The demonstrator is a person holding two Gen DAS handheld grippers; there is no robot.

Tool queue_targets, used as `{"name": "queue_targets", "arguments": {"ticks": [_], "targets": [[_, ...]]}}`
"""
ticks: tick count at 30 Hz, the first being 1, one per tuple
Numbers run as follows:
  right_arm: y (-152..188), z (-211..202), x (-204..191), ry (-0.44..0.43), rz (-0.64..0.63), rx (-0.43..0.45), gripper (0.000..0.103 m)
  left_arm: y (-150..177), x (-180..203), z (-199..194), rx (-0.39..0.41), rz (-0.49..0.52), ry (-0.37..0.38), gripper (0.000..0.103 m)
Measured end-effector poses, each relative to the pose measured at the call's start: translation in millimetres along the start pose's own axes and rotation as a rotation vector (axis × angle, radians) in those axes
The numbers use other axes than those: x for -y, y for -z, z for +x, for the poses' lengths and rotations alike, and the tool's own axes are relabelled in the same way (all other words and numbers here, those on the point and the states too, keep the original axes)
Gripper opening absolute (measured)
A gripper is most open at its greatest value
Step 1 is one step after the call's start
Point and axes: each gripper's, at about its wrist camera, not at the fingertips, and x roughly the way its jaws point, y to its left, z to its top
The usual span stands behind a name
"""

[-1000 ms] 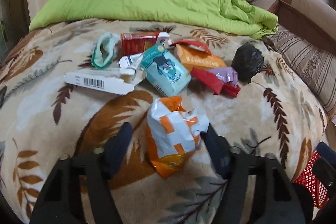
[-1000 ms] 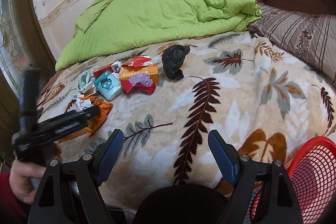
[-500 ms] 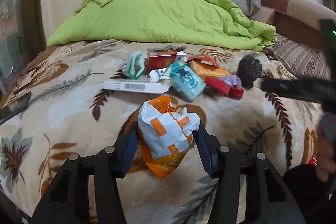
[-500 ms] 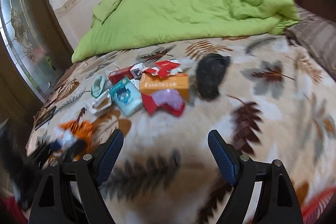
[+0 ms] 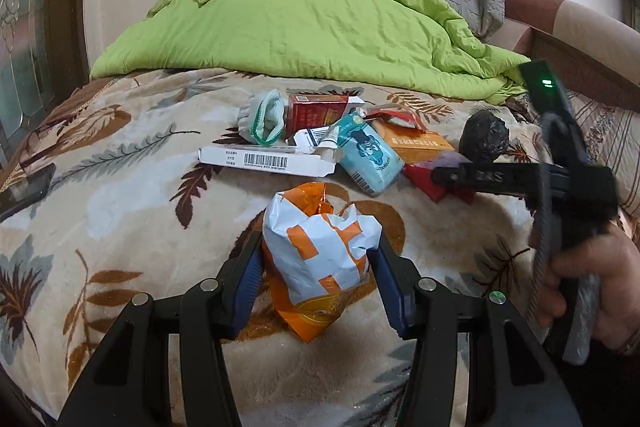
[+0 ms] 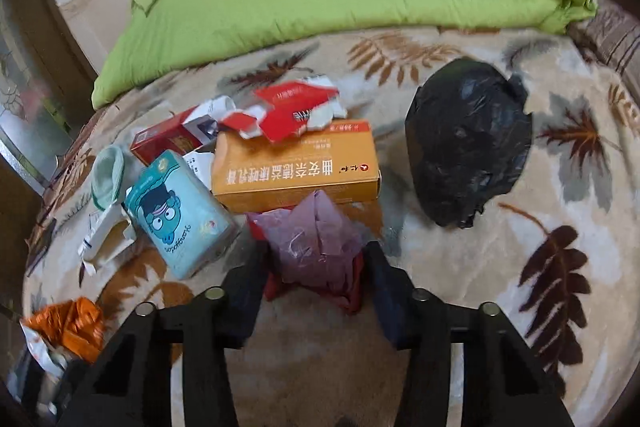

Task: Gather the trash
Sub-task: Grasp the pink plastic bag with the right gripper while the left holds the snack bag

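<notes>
Right hand-held gripper (image 6: 316, 283) moved onto purple wrapper (image 6: 316, 247), jaws just closing around it, left hand-held gripper (image 5: 320, 287) clamping upright orange-white bag (image 5: 316, 255)

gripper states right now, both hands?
Left gripper: shut on the orange-and-white snack bag.
Right gripper: jaws just closing around the purple wrapper; firm grip cannot be told.
</notes>
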Motion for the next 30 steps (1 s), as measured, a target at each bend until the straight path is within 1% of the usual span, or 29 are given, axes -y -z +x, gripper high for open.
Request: {"name": "queue_targets", "arguments": {"ticks": [1, 6, 11, 14, 16, 18, 23, 26, 30], "targets": [[2, -3, -2, -0.003, -0.009, 0.004, 0.041, 0, 0, 1, -0.002, -0.002, 0.003, 0.052], [16, -48, -6, -0.035, -0.002, 0.101, 0.040, 0, 2, 2, 0.001, 0.005, 0.013, 0.052], [41, -85, -12, -0.051, -0.022, 0.148, 0.040, 0, 4, 1, 0.001, 0.013, 0.011, 0.052], [53, -99, -13, -0.045, -0.035, 0.175, 0.040, 1, 5, 0, 0.005, 0.021, 0.003, 0.052], [57, -105, -17, -0.037, -0.058, 0.198, 0.040, 2, 7, -2, 0.007, 0.032, -0.016, 0.052], [58, -106, -21, -0.030, -0.078, 0.200, 0.040, 2, 11, -6, 0.009, 0.041, -0.042, 0.052], [60, -106, -29, -0.014, -0.120, 0.206, 0.040, 3, 18, -16, 0.025, 0.070, -0.069, 0.052], [60, -103, -27, -0.014, -0.112, 0.197, 0.040, 3, 21, -18, 0.027, 0.079, -0.069, 0.052], [59, -102, -19, -0.029, -0.072, 0.186, 0.040, 4, 24, -18, 0.028, 0.092, -0.072, 0.052]]}}
